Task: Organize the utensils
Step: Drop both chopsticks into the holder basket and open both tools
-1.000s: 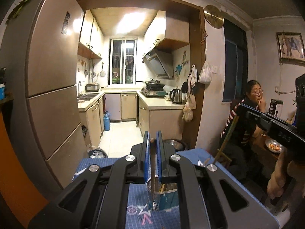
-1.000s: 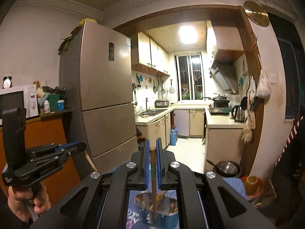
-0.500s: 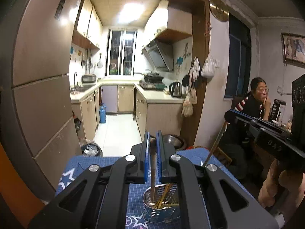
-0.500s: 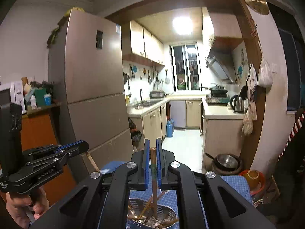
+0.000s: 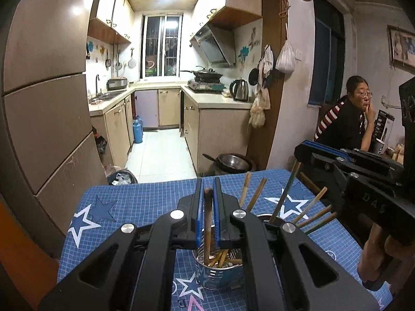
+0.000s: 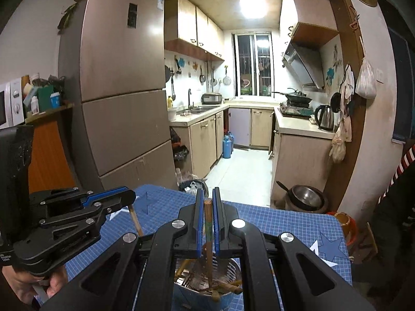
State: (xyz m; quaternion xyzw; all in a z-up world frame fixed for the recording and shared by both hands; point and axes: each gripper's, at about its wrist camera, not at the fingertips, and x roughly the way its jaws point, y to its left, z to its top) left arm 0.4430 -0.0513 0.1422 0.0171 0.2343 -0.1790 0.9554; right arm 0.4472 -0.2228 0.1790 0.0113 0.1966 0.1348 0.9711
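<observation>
Two grippers, one chopstick each. Left gripper point(image 5: 206, 204): fingers narrow, pinching a dark-tipped wooden chopstick point(image 5: 207, 223) near its top end, shaft hanging roughly upright with its lower end inside the small metal can point(image 5: 218, 269). Holding high on the shaft probably keeps the fingers above the can's rim while the stick goes in.

Right gripper point(image 6: 206, 207): fingers likewise close together on a second chopstick point(image 6: 207, 230), upright, lower end down in the perforated metal holder point(image 6: 225, 272). Several more chopsticks point(image 6: 220, 286) lie loose in the bottom of that holder.

In the left view the holder sits just right of the can, mostly hidden behind the gripper body, with sticks point(image 5: 311, 207) fanning out of it toward the right. Both containers stand on the blue star-patterned bench point(image 5: 145, 202), toward its near edge, so both hands can work above them at once.

Judgement: sorting step in progress; neither stick released yet.
</observation>
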